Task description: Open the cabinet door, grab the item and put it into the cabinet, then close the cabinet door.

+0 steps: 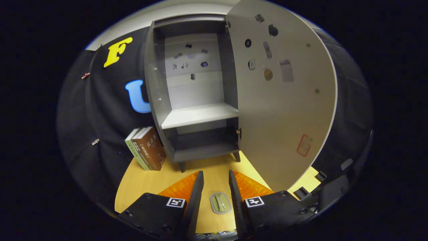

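In the gripper view, we see our tool (215, 187) released, its fingers spread and gripping nothing. The small oval item (220, 203) lies flat on the bench (140, 182) between them, nearer the right finger, its long axis running roughly along the fingers toward the cabinet (197, 100). The cabinet stands straight ahead at the bench's far edge, its door (284, 110) swung wide open, books (147, 152) to its left. We judge a short drop and squeeze comes next.
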`<state>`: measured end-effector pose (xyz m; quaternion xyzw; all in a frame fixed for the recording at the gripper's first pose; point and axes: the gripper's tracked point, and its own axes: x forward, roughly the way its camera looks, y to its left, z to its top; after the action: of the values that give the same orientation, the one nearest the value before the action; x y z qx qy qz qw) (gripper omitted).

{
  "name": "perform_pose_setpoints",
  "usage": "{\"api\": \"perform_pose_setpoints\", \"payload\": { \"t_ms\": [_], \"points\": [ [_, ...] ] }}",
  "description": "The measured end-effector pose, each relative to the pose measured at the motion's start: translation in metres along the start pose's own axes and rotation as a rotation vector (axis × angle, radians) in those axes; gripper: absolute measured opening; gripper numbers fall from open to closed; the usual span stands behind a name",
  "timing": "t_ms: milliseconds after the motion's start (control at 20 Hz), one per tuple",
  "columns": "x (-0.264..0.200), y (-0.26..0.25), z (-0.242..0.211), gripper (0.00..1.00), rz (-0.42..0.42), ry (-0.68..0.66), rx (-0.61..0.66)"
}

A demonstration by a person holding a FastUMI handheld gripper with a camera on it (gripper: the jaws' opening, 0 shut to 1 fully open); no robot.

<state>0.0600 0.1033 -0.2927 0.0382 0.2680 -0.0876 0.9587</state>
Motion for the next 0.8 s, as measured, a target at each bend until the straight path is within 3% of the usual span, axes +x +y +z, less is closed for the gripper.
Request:
{"api": "perform_pose_setpoints", "payload": {
  "t_ms": [250,450,800],
  "points": [
    [0.057,-0.003,-0.094,0.47,0.054,0.265,-0.061],
    [0.104,-0.009,-0.153,0.47,0.085,0.420,-0.039],
    [0.146,-0.016,-0.212,0.47,0.080,0.588,-0.080]
  ]
}}
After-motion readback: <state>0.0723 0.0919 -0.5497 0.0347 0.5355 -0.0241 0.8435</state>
